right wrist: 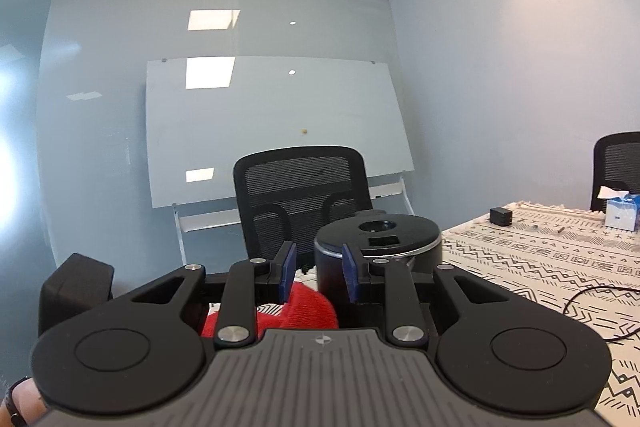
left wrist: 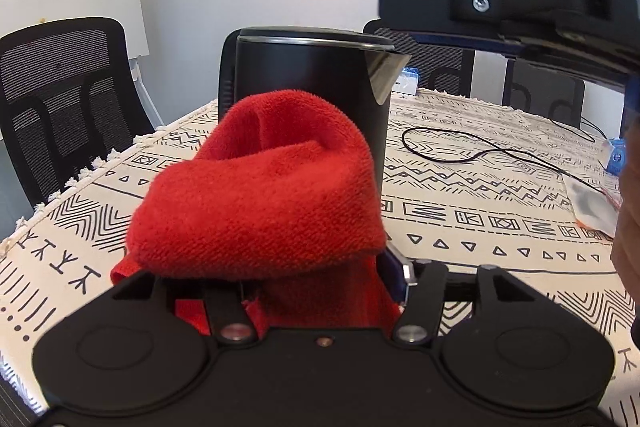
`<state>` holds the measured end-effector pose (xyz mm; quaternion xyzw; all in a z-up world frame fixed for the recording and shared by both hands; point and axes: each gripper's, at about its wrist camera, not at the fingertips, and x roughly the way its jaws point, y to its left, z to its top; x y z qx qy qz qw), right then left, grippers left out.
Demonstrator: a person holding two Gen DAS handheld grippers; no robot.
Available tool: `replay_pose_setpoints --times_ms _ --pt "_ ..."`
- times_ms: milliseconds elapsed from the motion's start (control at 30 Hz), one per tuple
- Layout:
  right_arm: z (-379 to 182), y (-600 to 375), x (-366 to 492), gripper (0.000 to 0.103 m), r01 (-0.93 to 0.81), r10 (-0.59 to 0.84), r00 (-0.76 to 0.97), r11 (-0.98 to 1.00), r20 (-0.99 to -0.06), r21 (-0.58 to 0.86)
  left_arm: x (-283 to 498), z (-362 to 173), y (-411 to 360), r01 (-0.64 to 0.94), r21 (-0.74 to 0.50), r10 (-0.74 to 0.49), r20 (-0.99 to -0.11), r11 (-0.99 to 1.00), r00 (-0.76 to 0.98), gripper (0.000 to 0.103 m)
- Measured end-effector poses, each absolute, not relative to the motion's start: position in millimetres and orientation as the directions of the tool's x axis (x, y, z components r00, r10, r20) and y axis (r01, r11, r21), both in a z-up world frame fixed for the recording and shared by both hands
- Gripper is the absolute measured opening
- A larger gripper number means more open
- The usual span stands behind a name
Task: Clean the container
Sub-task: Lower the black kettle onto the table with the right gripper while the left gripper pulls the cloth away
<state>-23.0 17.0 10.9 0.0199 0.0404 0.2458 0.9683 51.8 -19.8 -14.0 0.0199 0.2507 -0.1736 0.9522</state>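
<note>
A black electric kettle [left wrist: 320,83] with a closed lid stands on the patterned tablecloth. My left gripper [left wrist: 280,267] is shut on a folded red cloth [left wrist: 264,187], which is held up against the kettle's near side and hides its lower part and the fingertips. My right gripper [right wrist: 318,273] is open and empty, raised above the table, with the kettle's lid [right wrist: 380,233] just beyond its blue pads [right wrist: 288,271]. The red cloth [right wrist: 308,311] shows below it. The right gripper's body also shows at the upper right of the left wrist view [left wrist: 540,15].
The tablecloth [left wrist: 480,211] covers the table. A black cable [left wrist: 480,151] lies right of the kettle. A tissue box [right wrist: 620,213] and a small black block [right wrist: 501,215] sit further back. Black mesh chairs [right wrist: 300,199] stand around the table. A whiteboard [right wrist: 272,131] leans on the wall.
</note>
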Motion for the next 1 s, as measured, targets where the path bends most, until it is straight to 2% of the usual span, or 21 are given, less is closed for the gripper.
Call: replay_pose_setpoints --times_ms 100,233,433,500,567,833,1000 --pt "12 26 -38 0.025 -0.526 0.526 0.847 0.85 -0.078 0.024 47 -13 -15 0.334 -0.048 -0.315 -0.478 0.941 0.82 0.07" --pt "11 37 -54 0.025 -0.503 0.501 0.861 0.864 -0.091 -0.001 34 -12 -10 0.327 -0.041 -0.308 -0.465 0.944 0.83 0.076" --pt "8 40 -68 0.025 -0.432 0.435 0.893 0.9 -0.113 0.054 7 -11 1 0.318 -0.059 -0.309 -0.448 0.946 0.839 0.077" --pt "5 40 -72 0.025 -0.403 0.409 0.904 0.912 -0.126 0.07 -2 -11 4 0.318 -0.061 -0.311 -0.446 0.946 0.839 0.082" --pt "3 39 -76 0.025 -0.373 0.383 0.913 0.923 -0.141 0.092 -11 -9 6 0.316 -0.062 -0.31 -0.439 0.947 0.843 0.093" --pt "-6 38 -87 0.025 -0.226 0.253 0.946 0.963 -0.203 0.144 -49 4 12 0.327 -0.077 -0.33 -0.392 0.942 0.859 0.097" --pt "-11 43 -98 0.026 -0.138 0.162 0.962 0.983 -0.221 0.121 -70 16 14 0.319 -0.056 -0.319 -0.34 0.946 0.885 0.1"
